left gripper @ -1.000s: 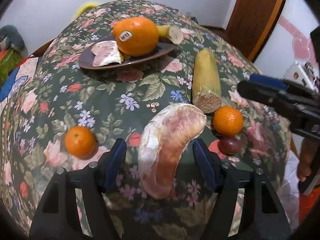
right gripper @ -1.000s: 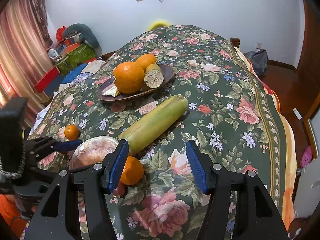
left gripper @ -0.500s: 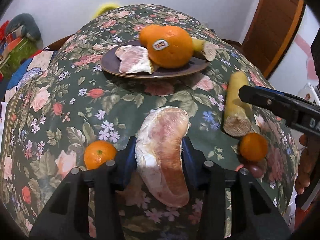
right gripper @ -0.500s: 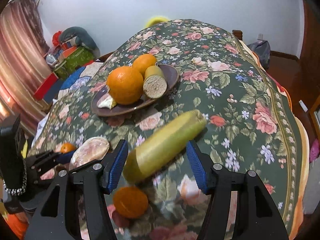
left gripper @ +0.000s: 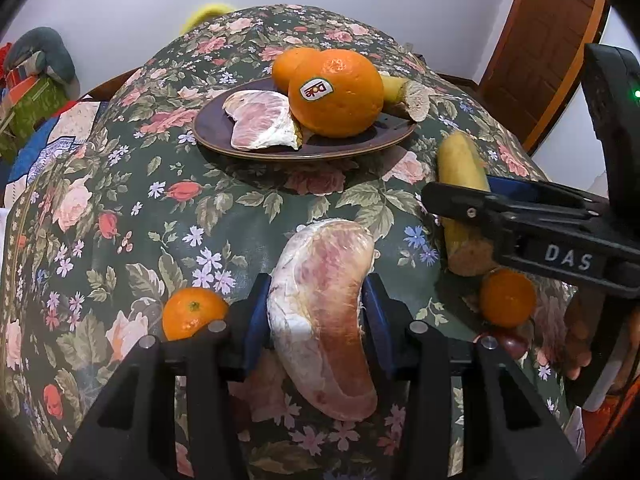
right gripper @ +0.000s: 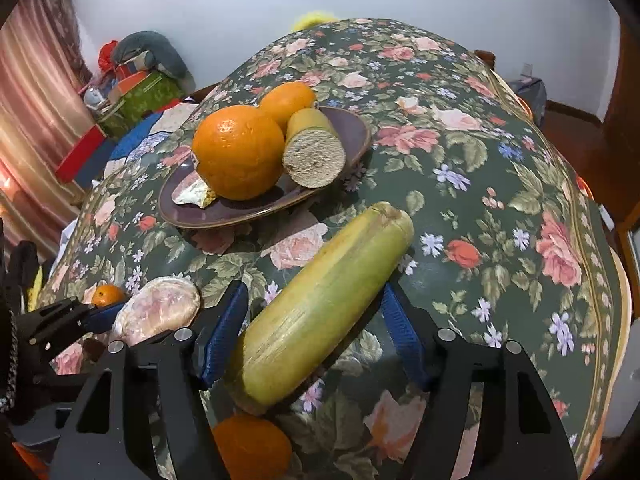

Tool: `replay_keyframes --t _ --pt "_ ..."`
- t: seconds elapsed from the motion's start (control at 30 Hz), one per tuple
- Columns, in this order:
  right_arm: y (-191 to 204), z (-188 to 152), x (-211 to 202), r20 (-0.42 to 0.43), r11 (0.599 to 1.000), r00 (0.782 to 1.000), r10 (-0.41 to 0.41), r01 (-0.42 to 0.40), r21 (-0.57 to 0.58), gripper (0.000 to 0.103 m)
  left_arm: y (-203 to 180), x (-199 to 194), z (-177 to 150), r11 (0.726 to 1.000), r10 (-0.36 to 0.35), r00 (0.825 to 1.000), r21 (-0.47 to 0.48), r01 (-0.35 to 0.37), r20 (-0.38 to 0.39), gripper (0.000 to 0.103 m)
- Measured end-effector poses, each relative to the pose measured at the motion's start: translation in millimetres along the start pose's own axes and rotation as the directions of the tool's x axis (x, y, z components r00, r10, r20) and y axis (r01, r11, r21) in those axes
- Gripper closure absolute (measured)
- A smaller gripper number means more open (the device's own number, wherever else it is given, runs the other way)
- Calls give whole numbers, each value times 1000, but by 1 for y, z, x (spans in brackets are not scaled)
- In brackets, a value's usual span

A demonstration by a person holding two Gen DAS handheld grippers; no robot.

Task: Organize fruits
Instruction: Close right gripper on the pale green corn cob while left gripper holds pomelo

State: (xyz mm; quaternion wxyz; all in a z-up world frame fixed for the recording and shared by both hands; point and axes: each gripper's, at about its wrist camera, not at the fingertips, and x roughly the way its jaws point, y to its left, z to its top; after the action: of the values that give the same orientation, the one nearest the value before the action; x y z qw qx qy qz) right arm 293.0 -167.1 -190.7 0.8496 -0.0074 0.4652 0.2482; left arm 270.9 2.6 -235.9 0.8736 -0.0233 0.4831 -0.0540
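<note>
A peeled pink pomelo segment (left gripper: 324, 312) lies on the floral table, and my left gripper (left gripper: 318, 312) is shut on it, both blue pads pressing its sides. A green-yellow sugarcane piece (right gripper: 324, 304) lies slantwise between the fingers of my right gripper (right gripper: 312, 332). Its jaws are opening, and the right pad stands clear of the cane. Further back, the purple plate (left gripper: 224, 136) holds another pomelo piece (left gripper: 262, 120), a large stickered orange (left gripper: 336, 92), a second orange (left gripper: 292, 66) and a cut cane piece (right gripper: 316, 152).
Small tangerines sit left of the left gripper (left gripper: 192, 312) and under the right gripper (right gripper: 252, 444), with a dark red fruit (left gripper: 510, 342) beside the latter. The table's edge drops off at the right (right gripper: 612, 320). Boxes and cloth (right gripper: 136, 80) are piled at the far left.
The left jaws closed from either side onto the pomelo segment. The right gripper moved forward and down until the cane lay between its fingers, and its jaws widened.
</note>
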Motion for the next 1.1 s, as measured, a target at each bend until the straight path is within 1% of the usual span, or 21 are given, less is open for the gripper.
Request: replay_keyframes --t 0.07,0.13,0.17,0.23,0.3,0.37,0.5,0.63,0.8,0.93,1.0,1.1 --pt "3 -1 -3 7 1000 1000 -4 4 -25 52 0 0 0 1000 -2 1000 3 2 3 58" --pt "1 -1 -8 8 999 1000 12 -12 -30 61 -1 0 -1 1000 0 1000 13 0 6 58" --pt "-2 -2 -10 9 999 1000 18 -18 -29 64 -1 0 0 1000 3 1000 17 -3 8 58" --pt "-7 -6 -16 10 999 1000 27 -26 -26 65 -1 0 -1 1000 -1 1000 22 1 11 58" --pt "-13 -11 -21 10 999 999 37 -36 -16 66 1 -2 -1 1000 -16 1000 9 16 12 61" --pt "-18 -16 -26 17 999 999 40 -40 -1 68 2 -7 -5 1000 -28 1000 0 28 12 61" --pt "-22 -21 -32 23 1000 1000 16 -16 9 67 -2 -13 -11 999 -40 999 15 39 22 62" --pt "-19 -16 -17 -4 1000 1000 12 -12 -4 65 -5 -17 -13 1000 -15 999 21 14 32 62" --pt "-18 -12 -11 -3 1000 1000 -2 2 -18 67 0 -26 -10 1000 10 998 -4 -10 58 62" --pt "-23 -15 -18 8 1000 1000 10 -11 1 68 4 -35 -3 1000 11 996 -22 -9 84 62" --pt "-23 -16 -24 22 1000 1000 1 -1 -4 68 4 -41 0 1000 16 995 -21 -14 99 62" --pt "-26 -16 -37 49 1000 999 16 -16 6 69 5 -48 5 999 20 992 -29 -17 122 62"
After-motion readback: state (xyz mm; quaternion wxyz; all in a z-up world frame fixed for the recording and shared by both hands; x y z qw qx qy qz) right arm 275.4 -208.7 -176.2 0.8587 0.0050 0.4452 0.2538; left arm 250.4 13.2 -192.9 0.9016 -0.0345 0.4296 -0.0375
